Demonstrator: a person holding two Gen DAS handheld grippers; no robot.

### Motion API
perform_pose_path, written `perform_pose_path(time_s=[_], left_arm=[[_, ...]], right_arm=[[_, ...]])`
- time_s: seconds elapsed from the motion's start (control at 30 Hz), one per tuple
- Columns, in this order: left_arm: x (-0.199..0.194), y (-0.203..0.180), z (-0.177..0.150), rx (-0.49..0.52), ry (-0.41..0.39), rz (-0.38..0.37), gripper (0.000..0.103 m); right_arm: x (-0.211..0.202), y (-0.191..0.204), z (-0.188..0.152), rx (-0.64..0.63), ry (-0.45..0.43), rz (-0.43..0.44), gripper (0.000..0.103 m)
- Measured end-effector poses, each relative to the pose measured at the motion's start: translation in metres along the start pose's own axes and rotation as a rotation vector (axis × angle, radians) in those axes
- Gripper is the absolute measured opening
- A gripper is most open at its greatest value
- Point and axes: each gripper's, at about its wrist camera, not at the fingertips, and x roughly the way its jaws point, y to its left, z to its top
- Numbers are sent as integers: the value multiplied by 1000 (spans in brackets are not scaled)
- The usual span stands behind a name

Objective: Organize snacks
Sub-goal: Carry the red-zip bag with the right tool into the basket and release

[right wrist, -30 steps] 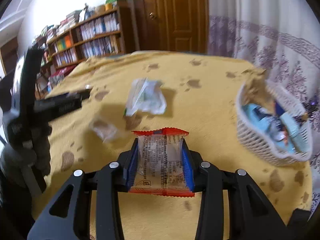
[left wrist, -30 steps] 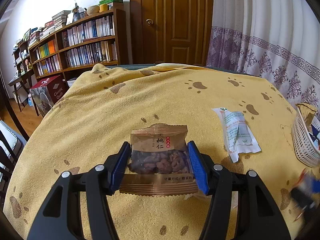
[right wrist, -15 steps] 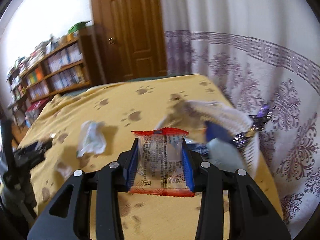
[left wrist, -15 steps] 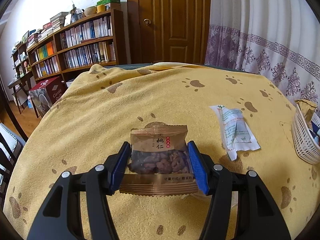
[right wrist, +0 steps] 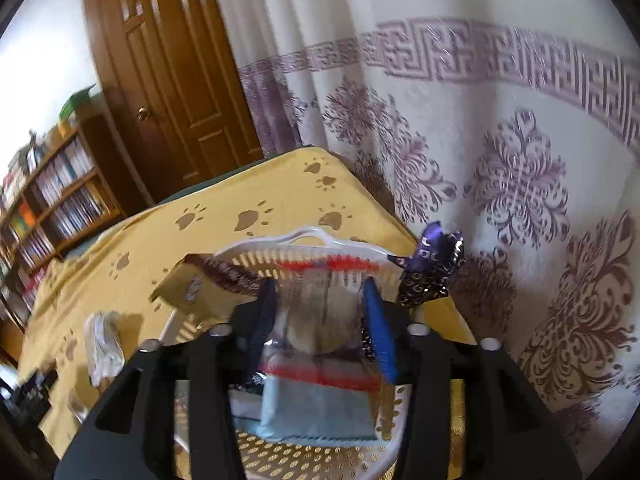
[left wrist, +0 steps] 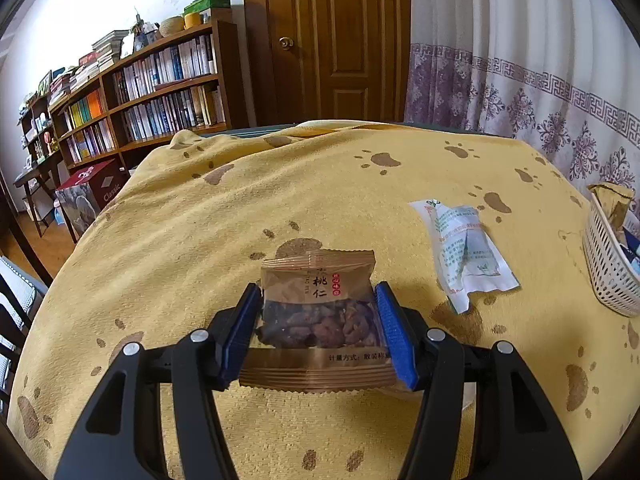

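My left gripper point(left wrist: 318, 320) is shut on a brown walnut snack packet point(left wrist: 318, 300) and holds it just above the yellow paw-print cloth point(left wrist: 280, 184). A white and green snack packet point(left wrist: 464, 248) lies on the cloth to its right. My right gripper point(right wrist: 320, 320) is shut on a clear packet with red edges point(right wrist: 320, 316) and holds it over the white basket point(right wrist: 304, 240), which holds a pale blue packet point(right wrist: 316, 408), a brown packet point(right wrist: 200, 284) and a purple wrapper point(right wrist: 432, 268). The basket also shows at the right edge of the left wrist view point(left wrist: 608, 264).
A patterned curtain point(right wrist: 500, 160) hangs close behind the basket at the table's right edge. A bookshelf point(left wrist: 152, 92) and a wooden door point(left wrist: 332, 40) stand beyond the far side. A red box point(left wrist: 88, 196) sits on the floor to the left.
My right gripper has swung right with the clear packet, from above the cloth to right over the basket. My left gripper has held still with the walnut packet.
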Motion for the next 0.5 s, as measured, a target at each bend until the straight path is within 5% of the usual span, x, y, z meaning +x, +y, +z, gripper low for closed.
perform_pose_path(time_s=[0.5], left_arm=[[0,-14,-3,16,21,-62,59]], right_arm=[[-42,0,-30,8,-63,67,59]])
